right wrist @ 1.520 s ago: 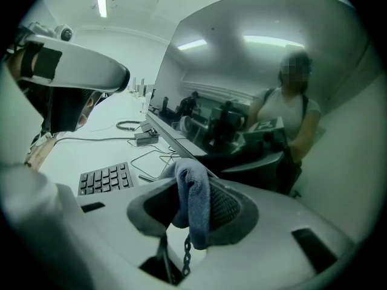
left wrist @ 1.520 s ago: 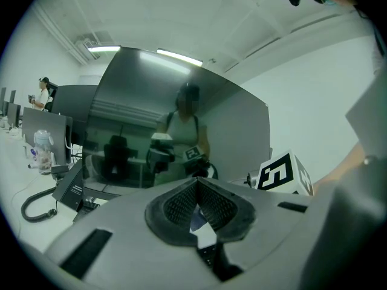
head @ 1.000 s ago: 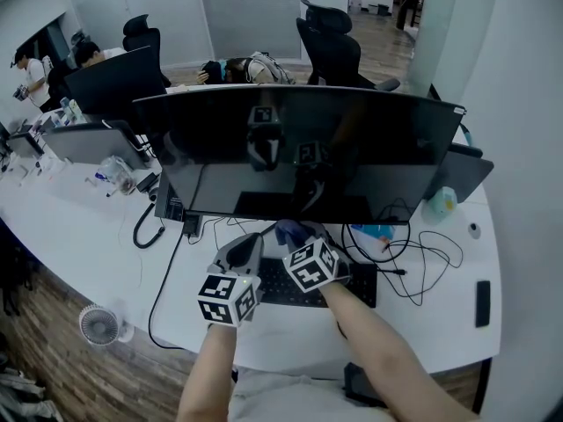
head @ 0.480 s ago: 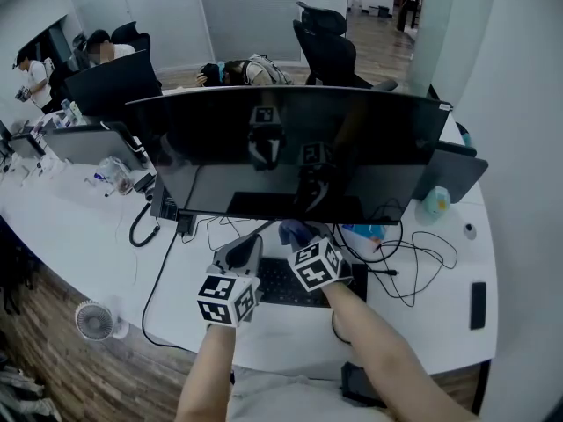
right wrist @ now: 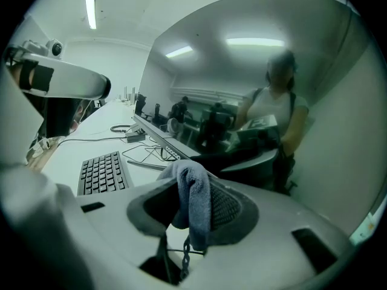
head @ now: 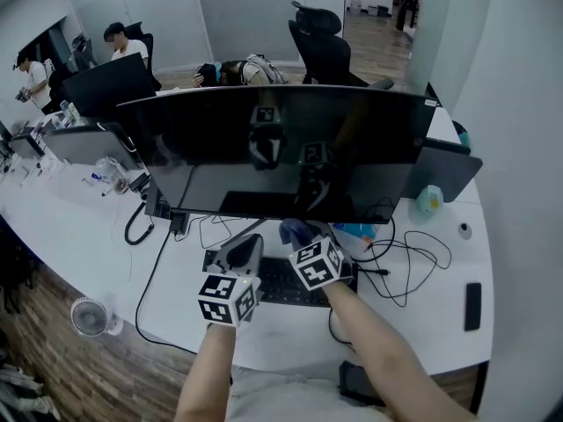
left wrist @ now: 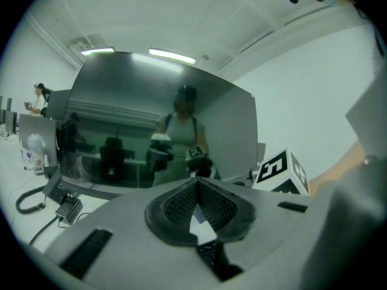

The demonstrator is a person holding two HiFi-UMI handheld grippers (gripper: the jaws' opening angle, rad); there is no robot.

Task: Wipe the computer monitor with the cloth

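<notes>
Below the monitor [head: 281, 148] lower edge, right hand-held gripper [head: 299, 236] clamps the cloth [right wrist: 195, 192]; left hand-held gripper [left wrist: 196, 189] closed, empty. Advice: raise cloth flat onto the monitor, light pressure, overlapping passes

In the head view, the left gripper [head: 249, 246] and right gripper [head: 302, 236] cover the middle of the keyboard [head: 274, 281], and only a blue tuft of the cloth [head: 291, 229] shows. The monitor [head: 281, 152] hides the desk's [head: 79, 227] far middle. A dark thing [head: 354, 381] at the desk's near edge lies half under the forearm; a flat dark item [head: 472, 306] near the right edge is too small to tell.
</notes>
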